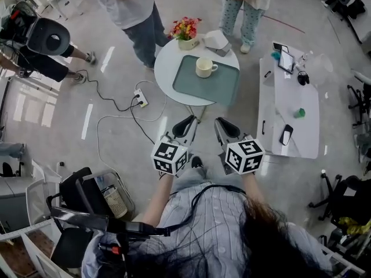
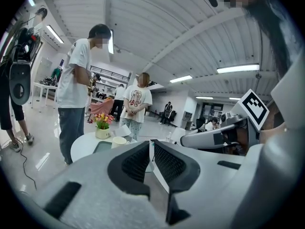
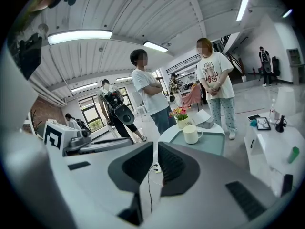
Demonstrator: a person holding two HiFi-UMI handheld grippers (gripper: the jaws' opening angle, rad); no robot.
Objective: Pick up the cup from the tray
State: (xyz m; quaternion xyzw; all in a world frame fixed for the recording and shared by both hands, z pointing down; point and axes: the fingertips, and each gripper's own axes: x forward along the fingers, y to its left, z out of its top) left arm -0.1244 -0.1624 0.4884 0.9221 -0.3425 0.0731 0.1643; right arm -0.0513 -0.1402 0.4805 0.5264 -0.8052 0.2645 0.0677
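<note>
As tray [image 1: 223,84] holds cup [image 1: 204,67], L tongs [image 1: 189,120] (R tongs [image 1: 219,121] too) closed.

From the head view we see both bystanders only in part: the one in jeans [image 1: 139,16] and the one in patterned trousers [image 1: 243,13] are cut off by the top edge. In the left gripper view the left gripper [image 2: 150,147] hides most of the tray [image 2: 101,147] and the lower part of the cup [image 2: 118,140]. The small things on the white side table [image 1: 284,103] are too small for us to identify.
</note>
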